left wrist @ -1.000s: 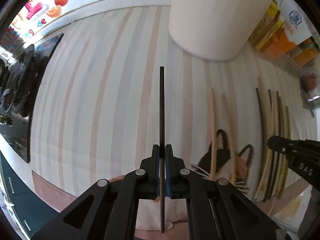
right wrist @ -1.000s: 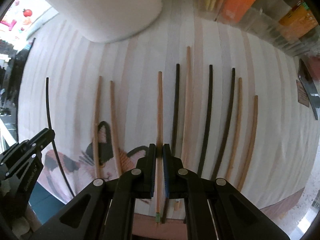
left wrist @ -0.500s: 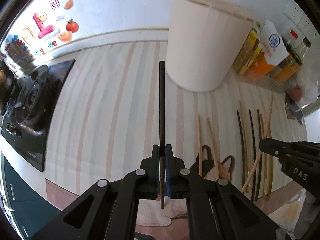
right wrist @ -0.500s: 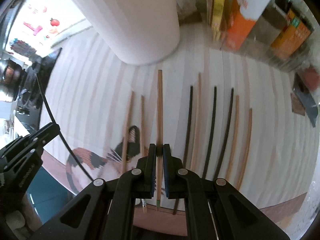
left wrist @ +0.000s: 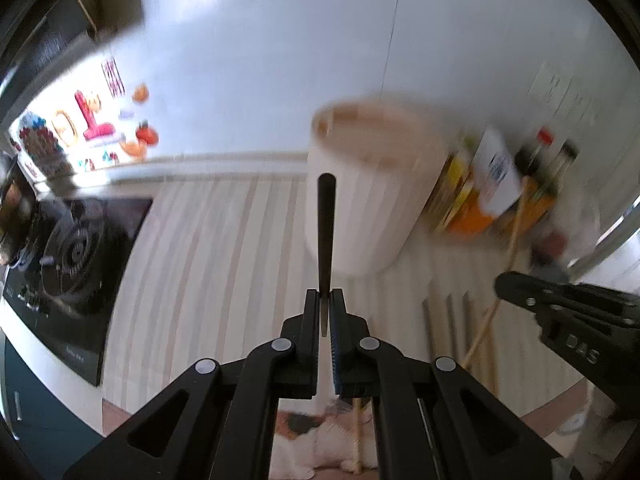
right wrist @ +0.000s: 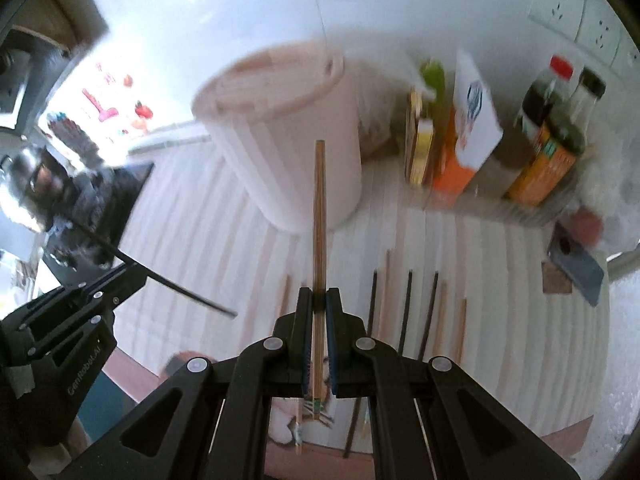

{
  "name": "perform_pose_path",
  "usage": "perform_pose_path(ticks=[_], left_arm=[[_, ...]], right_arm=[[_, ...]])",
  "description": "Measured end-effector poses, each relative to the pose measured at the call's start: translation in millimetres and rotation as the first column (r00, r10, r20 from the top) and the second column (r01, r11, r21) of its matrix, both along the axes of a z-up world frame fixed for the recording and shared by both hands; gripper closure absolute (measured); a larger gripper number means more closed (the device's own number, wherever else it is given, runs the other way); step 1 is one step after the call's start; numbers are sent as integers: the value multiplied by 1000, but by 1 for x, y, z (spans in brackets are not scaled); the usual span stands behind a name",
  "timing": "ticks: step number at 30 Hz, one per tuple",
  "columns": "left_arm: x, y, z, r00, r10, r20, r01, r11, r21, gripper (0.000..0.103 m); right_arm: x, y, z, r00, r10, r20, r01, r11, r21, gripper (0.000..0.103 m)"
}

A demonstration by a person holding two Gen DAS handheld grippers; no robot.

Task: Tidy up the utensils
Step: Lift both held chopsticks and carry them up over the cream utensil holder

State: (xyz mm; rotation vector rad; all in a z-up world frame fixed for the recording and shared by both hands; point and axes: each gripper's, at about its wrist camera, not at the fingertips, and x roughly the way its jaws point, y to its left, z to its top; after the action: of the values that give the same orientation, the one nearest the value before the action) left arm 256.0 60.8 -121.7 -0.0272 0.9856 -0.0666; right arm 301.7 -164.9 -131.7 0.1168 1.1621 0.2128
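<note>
Holding a black chopstick (left wrist: 325, 236) in my left gripper (left wrist: 325, 312), I see its jaws pinched narrow around the stick's thin end, the thicker end pointing forward and up, off the striped mat (left wrist: 208, 264). Straight ahead of that gripper, just past the stick's tip, stands the tall pale pink bucket (left wrist: 368, 204), blurred, with its open rim showing. To the left of it lies the black gas stove (left wrist: 76, 252); to the right I catch my right gripper (left wrist: 560, 312) coming in from the side with its wooden stick slanting up.

My right gripper (right wrist: 316, 312) is clamped on a wooden chopstick (right wrist: 319, 220), which runs between the pads and sticks out both ways: a long part ahead toward the bucket (right wrist: 288, 140), a short part back toward me. The stick is lifted clear of the mat (right wrist: 480, 264). Below and to the right of this gripper, the remaining chopsticks (right wrist: 408, 312) lie side by side on the mat, black and wooden ones mixed, roughly parallel; two more wooden ones lie just left of the fingers, partly hidden. Further right and ahead stand sauce bottles (right wrist: 548, 128) and cartons against the wall. On the left side of this view, my left gripper (right wrist: 116, 276) shows with the black chopstick (right wrist: 176, 288) slanting across, its tip well apart from the wooden one.
</note>
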Motion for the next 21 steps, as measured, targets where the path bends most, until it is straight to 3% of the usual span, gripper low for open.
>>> perform_pose_path(ticks=[9, 14, 18, 21], left_arm=[[14, -6, 99, 987, -36, 156, 53, 993, -101, 101], [38, -18, 148, 969, -54, 241, 85, 989, -119, 101], [71, -16, 165, 963, -37, 266, 70, 991, -112, 101], [104, -10, 161, 970, -24, 243, 51, 994, -102, 101]], right_arm=[[43, -25, 81, 990, -62, 126, 48, 992, 113, 96], [76, -32, 127, 970, -92, 224, 62, 989, 136, 96], [104, -30, 157, 947, -114, 301, 77, 988, 131, 97], [126, -26, 171, 928, -133, 348, 95, 988, 124, 97]])
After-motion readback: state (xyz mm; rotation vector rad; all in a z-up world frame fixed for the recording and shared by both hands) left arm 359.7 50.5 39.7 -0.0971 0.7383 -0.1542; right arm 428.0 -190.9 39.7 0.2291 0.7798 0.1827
